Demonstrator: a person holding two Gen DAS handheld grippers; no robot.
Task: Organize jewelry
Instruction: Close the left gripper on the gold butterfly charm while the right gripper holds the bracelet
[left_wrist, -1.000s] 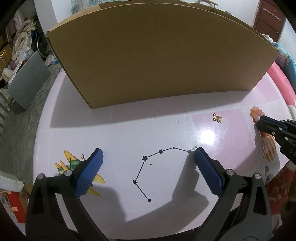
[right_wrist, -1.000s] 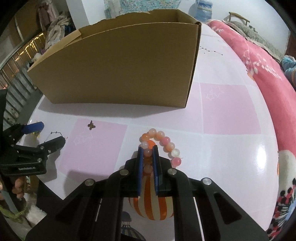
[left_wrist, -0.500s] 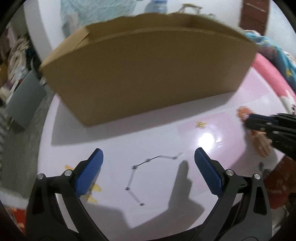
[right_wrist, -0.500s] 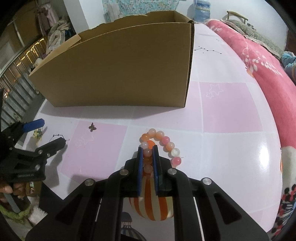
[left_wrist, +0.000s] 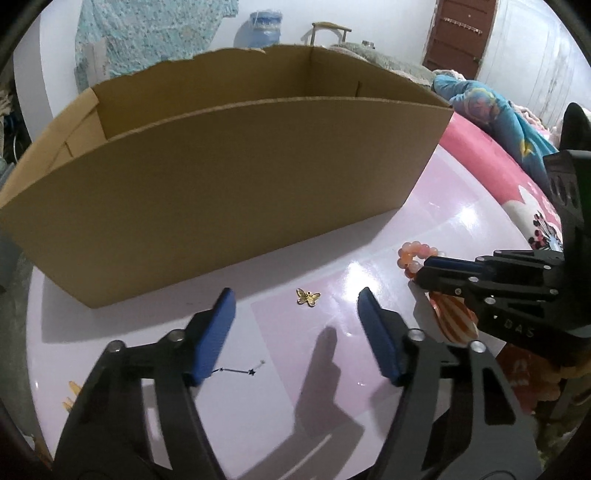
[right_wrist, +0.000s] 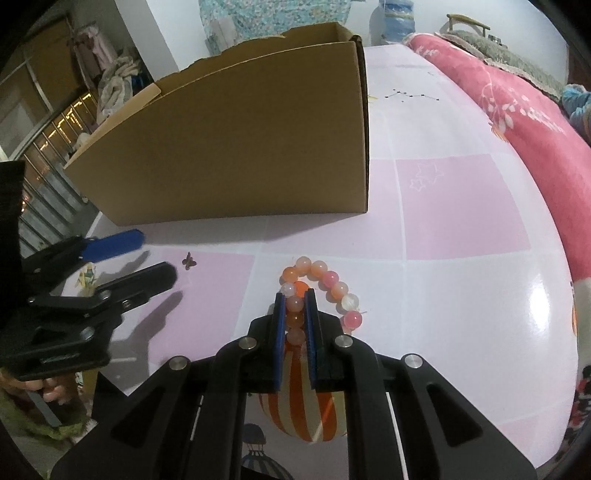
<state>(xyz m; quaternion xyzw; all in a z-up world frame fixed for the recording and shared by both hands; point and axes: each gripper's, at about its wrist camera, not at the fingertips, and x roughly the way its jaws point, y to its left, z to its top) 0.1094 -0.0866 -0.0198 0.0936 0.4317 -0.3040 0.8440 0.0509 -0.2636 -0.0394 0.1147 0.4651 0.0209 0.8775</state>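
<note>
The right gripper is clenched on the bracelet: its blue fingers pinch several beads on one side of the loop, while the remaining beads curve out to the right and lie on the table. In the left wrist view the same gripper enters from the right, with the bracelet at its tip.

The left gripper is released, and nothing is between its fingers. Its jaws have just been closing and now stand partly apart. The butterfly charm lies flat on the table, just ahead of the gap between the fingers and touching neither. In the right wrist view the charm lies near the tips of the left gripper.

The box stands open-topped on the table behind both items, well apart from them. Its interior floor is not visible.
</note>
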